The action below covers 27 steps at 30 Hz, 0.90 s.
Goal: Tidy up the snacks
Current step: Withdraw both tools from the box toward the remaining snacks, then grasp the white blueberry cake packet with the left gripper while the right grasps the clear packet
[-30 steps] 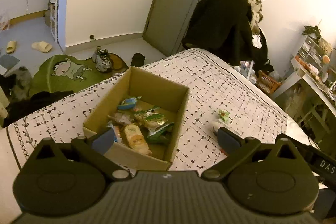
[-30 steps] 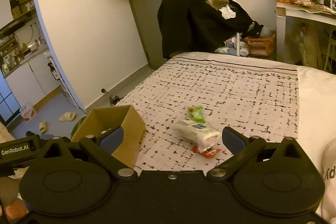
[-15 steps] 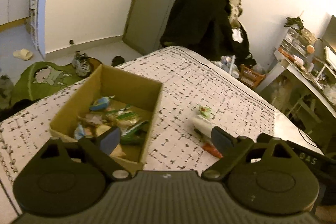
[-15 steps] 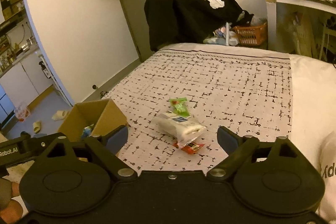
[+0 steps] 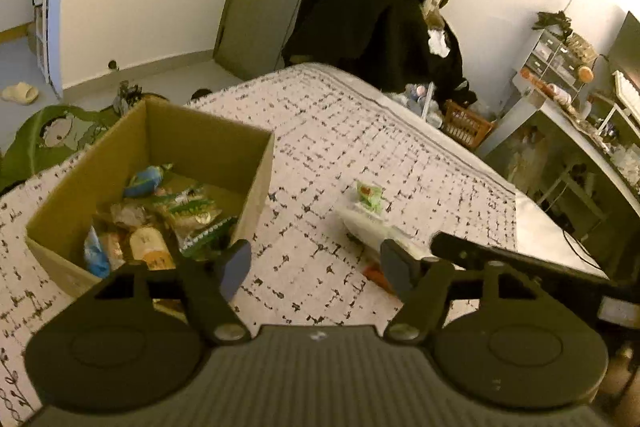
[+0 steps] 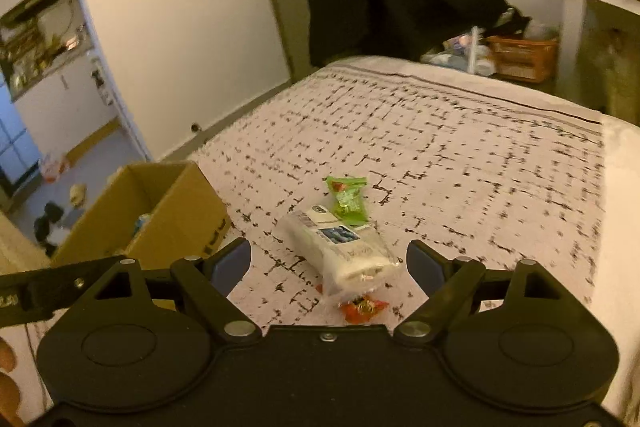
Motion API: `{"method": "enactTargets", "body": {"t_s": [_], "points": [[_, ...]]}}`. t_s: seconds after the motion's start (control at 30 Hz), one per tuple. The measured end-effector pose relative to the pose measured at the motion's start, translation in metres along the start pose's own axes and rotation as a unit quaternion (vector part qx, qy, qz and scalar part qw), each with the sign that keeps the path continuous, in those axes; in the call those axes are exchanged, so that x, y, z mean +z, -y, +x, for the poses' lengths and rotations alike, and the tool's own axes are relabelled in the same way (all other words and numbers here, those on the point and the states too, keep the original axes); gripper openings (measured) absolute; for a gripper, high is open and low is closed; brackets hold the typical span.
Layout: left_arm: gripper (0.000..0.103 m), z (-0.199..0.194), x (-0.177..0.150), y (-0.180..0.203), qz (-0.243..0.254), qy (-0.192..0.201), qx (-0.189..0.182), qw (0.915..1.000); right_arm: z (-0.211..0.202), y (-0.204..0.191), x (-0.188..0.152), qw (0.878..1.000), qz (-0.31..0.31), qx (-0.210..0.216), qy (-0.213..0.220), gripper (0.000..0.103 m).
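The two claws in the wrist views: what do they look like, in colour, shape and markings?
Both look alike. The left claw has a ribbed dark grey body, two round black discs, black linkage arms with silver pivot bolts, and blue-grey fingertips. The right claw has a smooth black body, with the same discs, bolts and blue-grey fingertips. No cables or sleeves show.
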<state>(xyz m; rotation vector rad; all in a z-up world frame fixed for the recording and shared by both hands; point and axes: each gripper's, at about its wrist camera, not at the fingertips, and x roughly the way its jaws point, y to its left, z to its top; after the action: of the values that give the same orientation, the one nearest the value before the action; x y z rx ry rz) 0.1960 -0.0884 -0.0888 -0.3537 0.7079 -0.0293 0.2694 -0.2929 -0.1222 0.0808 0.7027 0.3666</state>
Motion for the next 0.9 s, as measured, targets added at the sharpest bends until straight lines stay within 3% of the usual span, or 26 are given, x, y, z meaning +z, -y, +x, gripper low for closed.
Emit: {"method": "enactTargets", "body": {"t_s": [0.3,0.5,0.57,0.9], "points": [[0.063,0.03,0.001,0.01,-0.009,-0.016,0.003,0.9998,0.023,0.012,-0.001,1.0,-0.004,-0.007,-0.009,0.084],[0.059,0.045,-0.004,0.018,-0.007,-0.02,0.0,0.9998,0.02,0.031,0.001,1.0,0.024,-0.002,0.011,0.063],[0.059,0.051,-0.008,0.02,-0.007,-0.027,0.0,0.9996,0.021,0.036,0.002,0.999,0.026,-0.006,0.021,0.061],[0.06,0.079,-0.015,0.034,0.001,-0.044,0.0,0.9991,0.044,0.068,-0.011,0.997,0.058,-0.048,0.009,0.06]]}}
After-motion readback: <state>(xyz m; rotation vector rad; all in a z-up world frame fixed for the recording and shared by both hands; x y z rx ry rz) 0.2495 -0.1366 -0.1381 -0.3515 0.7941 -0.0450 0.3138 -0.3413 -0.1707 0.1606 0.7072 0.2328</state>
